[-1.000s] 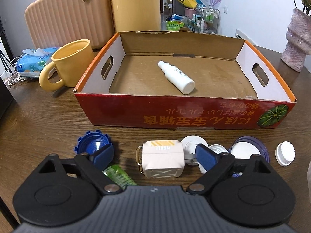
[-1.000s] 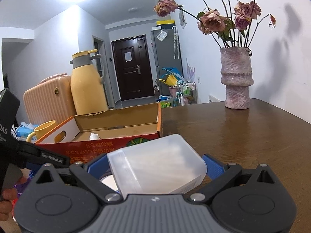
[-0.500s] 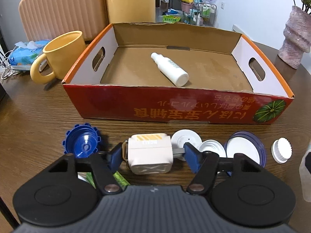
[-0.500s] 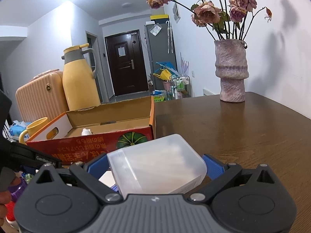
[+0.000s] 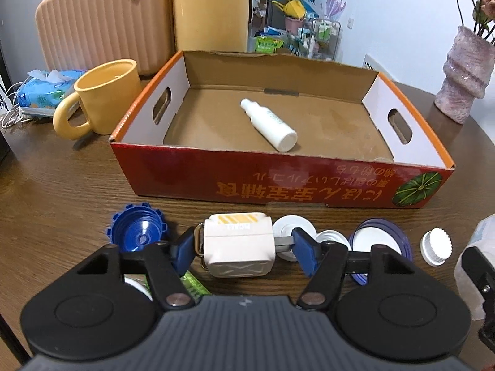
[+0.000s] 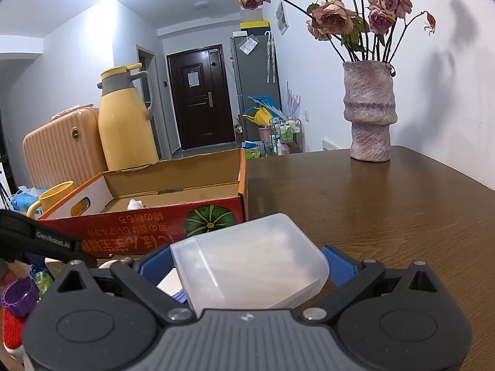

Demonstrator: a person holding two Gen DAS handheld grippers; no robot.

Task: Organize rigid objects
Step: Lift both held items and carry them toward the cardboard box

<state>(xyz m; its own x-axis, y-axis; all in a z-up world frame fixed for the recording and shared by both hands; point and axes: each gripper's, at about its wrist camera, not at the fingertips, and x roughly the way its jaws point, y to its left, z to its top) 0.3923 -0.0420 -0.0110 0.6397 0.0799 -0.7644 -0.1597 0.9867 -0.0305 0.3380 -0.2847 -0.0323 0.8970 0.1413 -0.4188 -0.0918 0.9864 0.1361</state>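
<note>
A white box-shaped case (image 5: 238,249) with a yellow-striped top and a metal ring lies on the wooden table before the red cardboard box (image 5: 278,182). My left gripper (image 5: 243,247) is shut on it, one blue pad against the ring and the other against a grey stub on its right side. A white bottle (image 5: 269,123) lies on its side inside the box. My right gripper (image 6: 247,262) is shut on a translucent plastic container (image 6: 247,266), held low near the box's right front corner (image 6: 213,219).
Along the box front lie a blue cap (image 5: 137,232), two white lids (image 5: 290,232), a blue-rimmed lid (image 5: 380,241), a ribbed white cap (image 5: 437,245) and a green item (image 5: 193,284). A yellow mug (image 5: 105,95) stands left of the box and a vase (image 5: 464,71) at the right.
My left jaws have closed from wide open onto the white case. The right gripper has kept its hold on the container and barely moved.
</note>
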